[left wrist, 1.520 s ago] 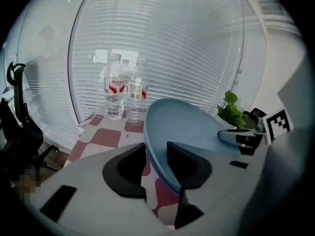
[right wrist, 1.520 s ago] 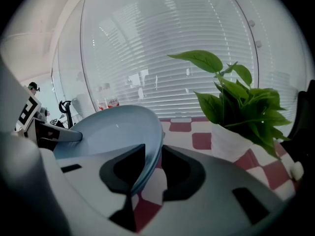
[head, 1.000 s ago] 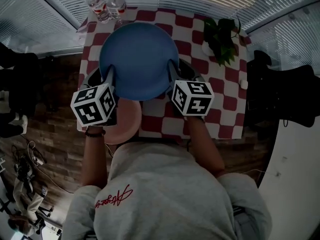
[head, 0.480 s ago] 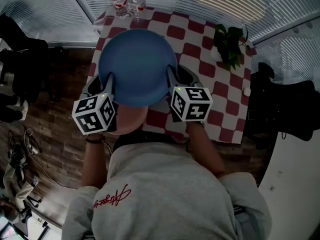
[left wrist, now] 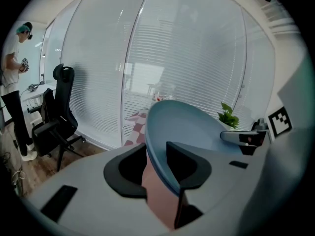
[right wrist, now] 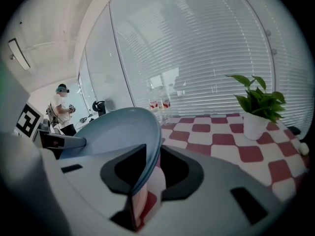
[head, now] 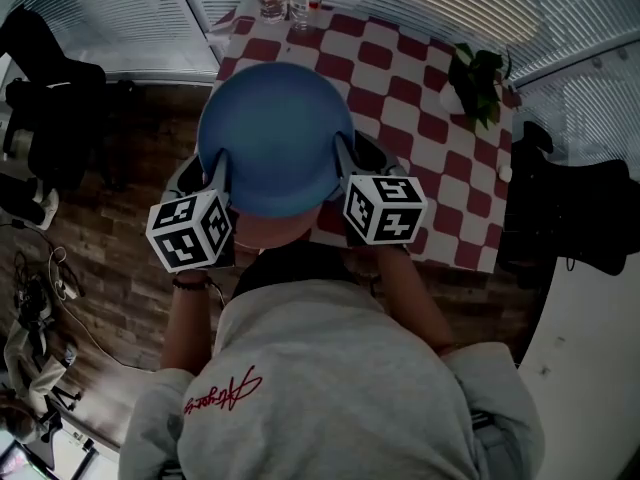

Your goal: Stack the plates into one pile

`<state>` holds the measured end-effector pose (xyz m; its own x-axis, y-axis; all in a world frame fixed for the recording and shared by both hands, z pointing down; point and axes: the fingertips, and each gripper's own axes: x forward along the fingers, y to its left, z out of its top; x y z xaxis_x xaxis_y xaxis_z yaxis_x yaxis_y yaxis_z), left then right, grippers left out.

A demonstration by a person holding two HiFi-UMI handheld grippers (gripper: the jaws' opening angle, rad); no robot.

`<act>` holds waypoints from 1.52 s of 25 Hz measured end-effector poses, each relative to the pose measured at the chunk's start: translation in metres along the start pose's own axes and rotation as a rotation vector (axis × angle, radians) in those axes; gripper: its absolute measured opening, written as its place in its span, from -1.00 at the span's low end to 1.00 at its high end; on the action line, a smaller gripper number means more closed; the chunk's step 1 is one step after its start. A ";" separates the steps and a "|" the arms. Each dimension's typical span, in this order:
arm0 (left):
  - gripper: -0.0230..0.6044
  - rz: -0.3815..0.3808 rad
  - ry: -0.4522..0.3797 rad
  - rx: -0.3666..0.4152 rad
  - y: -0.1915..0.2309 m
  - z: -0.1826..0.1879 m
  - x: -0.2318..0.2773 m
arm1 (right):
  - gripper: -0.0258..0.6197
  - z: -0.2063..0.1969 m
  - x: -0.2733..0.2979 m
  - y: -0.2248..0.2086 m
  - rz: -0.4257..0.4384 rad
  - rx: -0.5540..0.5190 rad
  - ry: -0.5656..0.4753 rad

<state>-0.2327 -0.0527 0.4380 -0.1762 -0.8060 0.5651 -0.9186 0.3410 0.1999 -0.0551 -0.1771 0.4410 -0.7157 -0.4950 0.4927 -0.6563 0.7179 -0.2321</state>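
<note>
While the left gripper pinches the left rim of the round blue plate, held above a pink plate, the right gripper's jaws have just been closing on its right rim. Looks stiff, slick and chippable, so opposite-rim grips make sense.

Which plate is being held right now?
The blue plate, rim clamped in the left gripper and the right gripper, whose jaws have just been closing on it; the pink plate peeks out beneath, ungripped.
</note>
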 end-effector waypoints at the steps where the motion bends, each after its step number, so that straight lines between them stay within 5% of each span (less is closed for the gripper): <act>1: -0.50 -0.004 0.003 0.000 0.004 -0.003 -0.004 | -0.65 -0.003 -0.002 0.005 -0.002 0.001 0.002; 38: -0.50 -0.096 0.116 0.045 0.047 -0.078 -0.034 | -0.64 -0.095 -0.027 0.059 -0.135 0.012 0.122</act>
<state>-0.2419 0.0282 0.4909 -0.0474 -0.7714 0.6346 -0.9446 0.2412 0.2227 -0.0518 -0.0753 0.4939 -0.5867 -0.5230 0.6183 -0.7479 0.6426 -0.1663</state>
